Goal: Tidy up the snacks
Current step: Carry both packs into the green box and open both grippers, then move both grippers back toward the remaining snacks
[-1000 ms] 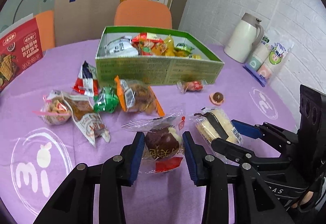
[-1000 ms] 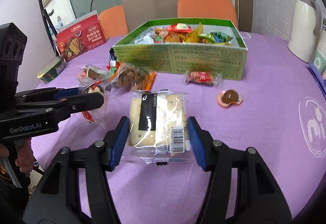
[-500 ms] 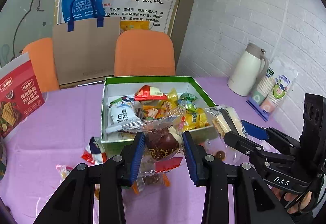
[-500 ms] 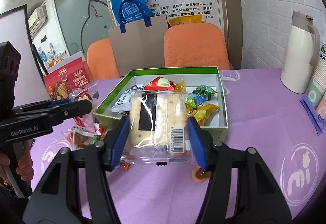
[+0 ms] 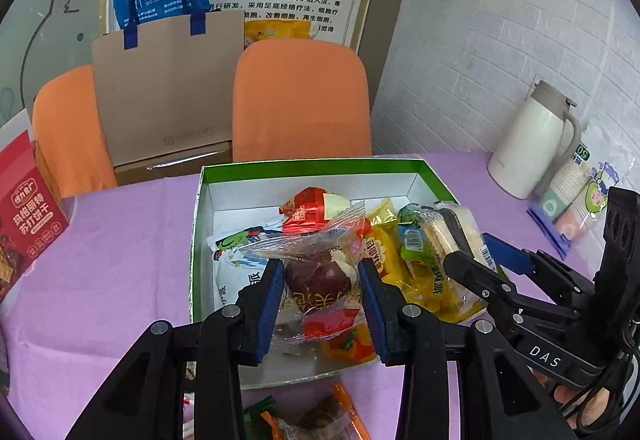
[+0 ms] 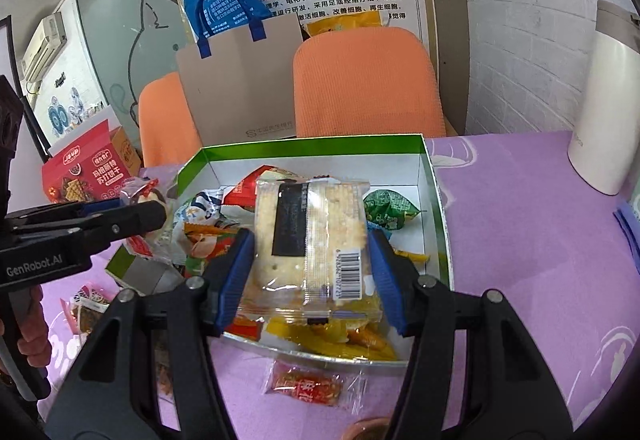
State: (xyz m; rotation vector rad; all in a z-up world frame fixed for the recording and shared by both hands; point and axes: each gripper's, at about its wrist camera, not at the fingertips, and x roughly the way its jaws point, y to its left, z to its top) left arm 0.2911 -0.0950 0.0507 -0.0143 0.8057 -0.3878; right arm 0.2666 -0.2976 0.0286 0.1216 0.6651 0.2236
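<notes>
My left gripper (image 5: 320,286) is shut on a clear-wrapped dark red date snack (image 5: 318,280), held over the near part of the green box (image 5: 316,163). My right gripper (image 6: 310,268) is shut on a clear packet of pale crackers (image 6: 310,236) with a black label and barcode, also above the box (image 6: 320,142). The box holds several wrapped snacks in red, yellow, green and white. The right gripper (image 5: 470,254) with its cracker packet shows at the right of the left wrist view. The left gripper (image 6: 150,206) and its date snack show at the left of the right wrist view.
On the purple tablecloth (image 6: 520,240) a red snack packet (image 6: 306,386) lies before the box, and more packets (image 5: 304,418) lie near its front. A white thermos (image 5: 532,144), a pack of paper cups (image 5: 572,200), a red biscuit box (image 6: 86,170) and orange chairs (image 5: 300,100) stand around.
Both grippers have lifted their snacks off the table and carried them forward over the green box. The loose snacks on the cloth now lie behind and below the fingers.
</notes>
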